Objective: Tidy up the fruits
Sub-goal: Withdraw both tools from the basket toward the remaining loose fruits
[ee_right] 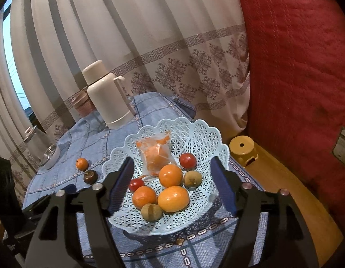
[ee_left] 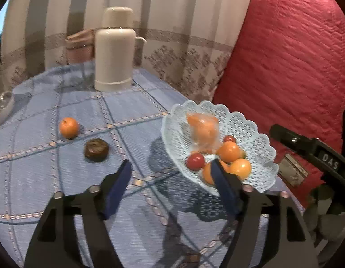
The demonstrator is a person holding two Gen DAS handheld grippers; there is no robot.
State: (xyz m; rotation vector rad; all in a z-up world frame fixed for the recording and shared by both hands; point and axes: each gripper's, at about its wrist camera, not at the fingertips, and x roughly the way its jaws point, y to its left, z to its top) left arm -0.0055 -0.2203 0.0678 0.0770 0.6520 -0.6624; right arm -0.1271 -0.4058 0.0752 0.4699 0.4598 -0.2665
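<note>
Left gripper (ee_left: 170,174): jaws spread wide, nothing between the pads, only tablecloth (ee_left: 132,120) beneath the gap.
Right gripper (ee_right: 172,172): jaws spread wide above the near half of the basket, pressing on nothing.
Basket (ee_right: 201,134): pale blue lattice, straddled by the right jaws; beyond and right of the left jaws, its rim behind the left gripper's right finger.
Inside basket: three oranges (ee_right: 173,198), two red fruits (ee_right: 187,160), two brownish-green fruits (ee_right: 151,212), bagged orange pieces (ee_right: 156,156) toward the far side; most framed between the right jaws.
Loose orange (ee_left: 69,127): on the cloth, ahead and left of the left jaws, well apart from the basket.
Dark brown fruit (ee_left: 96,150): just ahead of the left finger's tip, near the loose orange, not touching.
Thermos (ee_left: 114,51): upright, far beyond both jaw pairs.
Yellow stool (ee_right: 242,150): on the floor, past the right jaws' right finger.
</note>
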